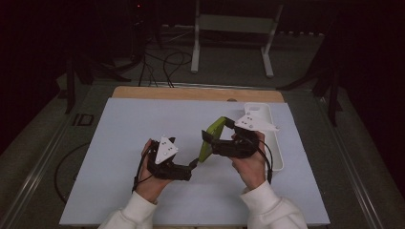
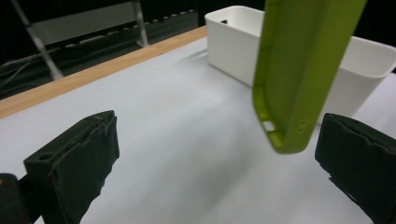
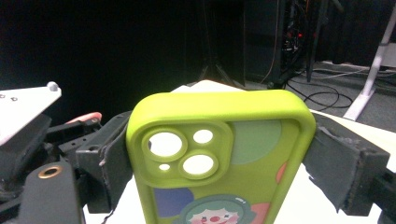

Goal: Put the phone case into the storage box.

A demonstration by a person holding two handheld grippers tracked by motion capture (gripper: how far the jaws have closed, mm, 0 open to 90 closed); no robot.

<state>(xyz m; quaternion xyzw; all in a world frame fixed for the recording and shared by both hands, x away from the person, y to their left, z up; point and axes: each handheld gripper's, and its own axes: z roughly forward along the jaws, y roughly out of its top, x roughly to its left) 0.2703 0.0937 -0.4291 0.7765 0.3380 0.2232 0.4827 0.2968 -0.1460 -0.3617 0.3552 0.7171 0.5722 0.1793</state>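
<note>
The green phone case (image 1: 213,137) hangs mid-frame above the table (image 1: 119,143), clamped across its width by your right gripper (image 3: 219,154). Its free end sits between the spread, empty jaws of your left gripper (image 2: 215,163), touching neither. Risk: the hold bears on thin flexible walls only, so if you close the left jaws off-centre, the case may twist or squirt free. The white bin (image 2: 233,42) stands close behind the case; swinging it that way could knock the rim.
</note>
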